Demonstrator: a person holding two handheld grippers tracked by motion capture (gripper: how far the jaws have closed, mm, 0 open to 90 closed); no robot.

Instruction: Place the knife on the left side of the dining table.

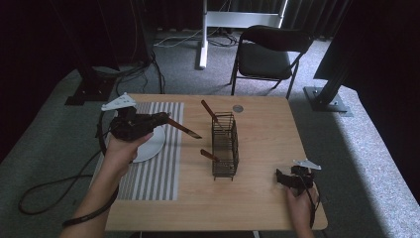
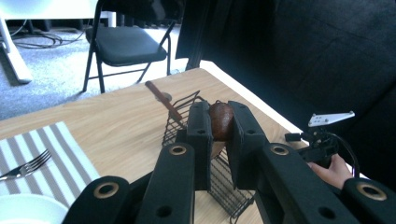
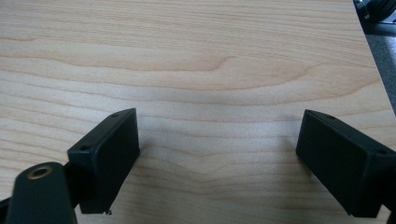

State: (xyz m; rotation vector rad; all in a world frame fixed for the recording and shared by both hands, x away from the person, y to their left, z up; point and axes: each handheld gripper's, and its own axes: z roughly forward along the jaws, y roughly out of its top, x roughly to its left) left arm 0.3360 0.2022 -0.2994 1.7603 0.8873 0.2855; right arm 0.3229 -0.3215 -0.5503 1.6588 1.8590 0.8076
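My left gripper hovers over the striped placemat, shut on a brown wooden utensil whose long end points right toward the black wire basket. Between the left gripper's pads the utensil's rounded brown end shows, with the basket just beyond. Two more wooden utensils stand in the basket, one leaning out at the back and one poking out low on the left. My right gripper rests near the table's front right, open, with bare wood between its pads.
A white plate lies on the placemat under my left hand, and a fork lies beside it. A small grey disc sits near the table's far edge. A black folding chair stands beyond the table.
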